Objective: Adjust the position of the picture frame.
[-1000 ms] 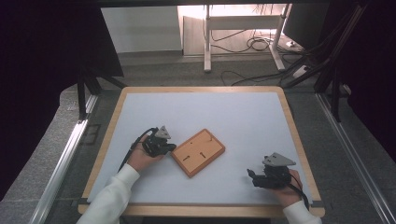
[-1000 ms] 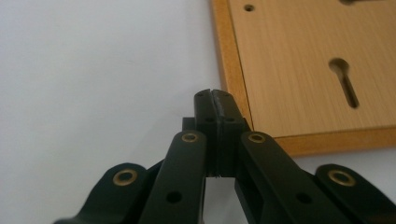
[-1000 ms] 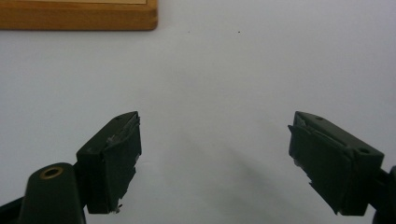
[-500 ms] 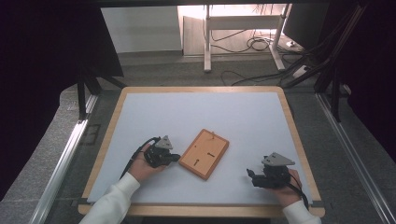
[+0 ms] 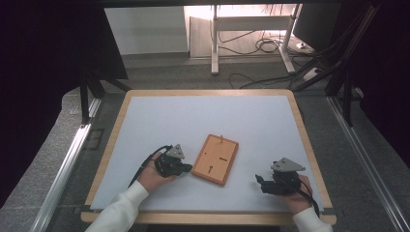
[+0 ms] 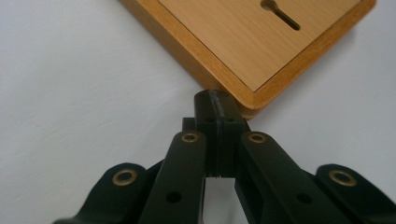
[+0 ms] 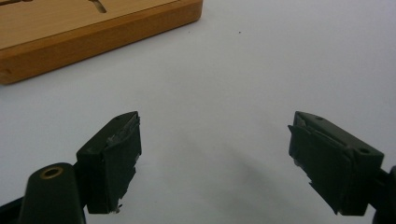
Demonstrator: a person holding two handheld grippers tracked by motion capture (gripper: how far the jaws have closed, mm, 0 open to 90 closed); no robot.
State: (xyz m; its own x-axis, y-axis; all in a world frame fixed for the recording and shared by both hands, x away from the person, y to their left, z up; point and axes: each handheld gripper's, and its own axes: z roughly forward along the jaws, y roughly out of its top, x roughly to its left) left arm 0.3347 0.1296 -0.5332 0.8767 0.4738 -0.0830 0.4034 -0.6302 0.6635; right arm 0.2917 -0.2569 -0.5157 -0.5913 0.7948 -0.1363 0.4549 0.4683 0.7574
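Observation:
A flat wooden board (image 5: 216, 159) with slots cut in its top lies near the middle of the white table (image 5: 203, 121). My left gripper (image 5: 186, 167) rests just left of it, shut with nothing between the jaws, and its closed tip presses against the board's edge (image 6: 243, 100). In the left gripper view the two pads (image 6: 217, 109) meet flat at the board's corner. My right gripper (image 5: 260, 182) sits to the right near the front edge, apart from the board. Its jaws stand wide open over bare table, the pads (image 7: 116, 158) empty, with the board (image 7: 79, 32) ahead at the upper left.
A wooden rim (image 5: 309, 145) borders the white surface. Beyond the table's far side stand a desk frame (image 5: 215, 43) and loose cables (image 5: 266, 46) on the floor. Metal rails (image 5: 63, 169) run along both sides.
The left gripper has slid toward the front and right, pushing the board, which has turned from a flat diagonal to nearly upright in the view. The right gripper has kept still.

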